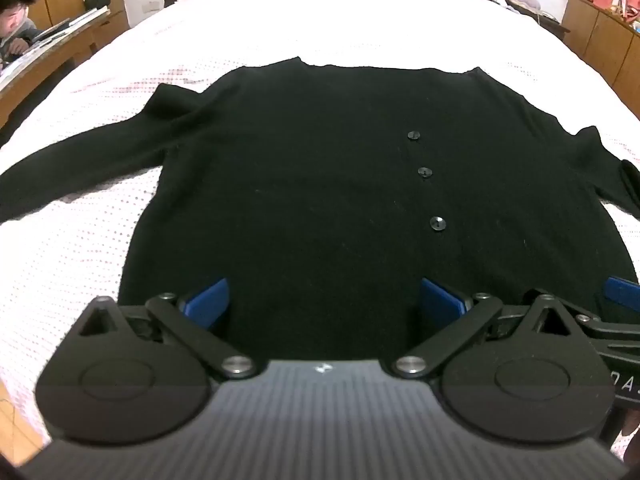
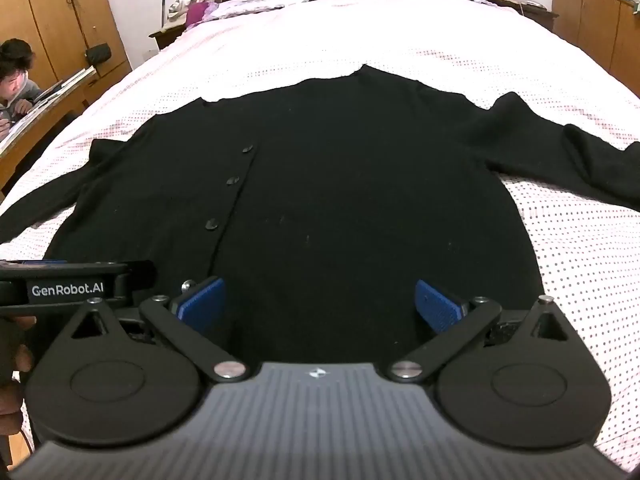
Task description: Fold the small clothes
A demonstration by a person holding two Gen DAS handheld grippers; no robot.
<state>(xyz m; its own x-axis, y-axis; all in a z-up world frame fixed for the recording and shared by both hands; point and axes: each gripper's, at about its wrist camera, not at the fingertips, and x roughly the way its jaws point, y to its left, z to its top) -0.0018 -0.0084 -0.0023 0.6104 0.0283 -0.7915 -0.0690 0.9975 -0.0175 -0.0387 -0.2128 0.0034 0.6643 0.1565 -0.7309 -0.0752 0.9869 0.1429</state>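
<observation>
Cardigan (image 1: 320, 184): flat on bed (image 1: 280, 36), sleeves spread.
My left gripper (image 1: 324, 304): released, over near hem.
My right gripper (image 2: 320, 306): released, alongside.

Home bedroom, large bed (image 2: 360, 40) with dotted white cover, wooden wardrobes (image 2: 60, 12), probably a bedside desk (image 1: 48, 56)

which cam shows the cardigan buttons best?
Left wrist view: the three buttons face the lens, round with visible centres. Right wrist view shows the same buttons off to the left, foreshortened, dark on the black cardigan.
</observation>
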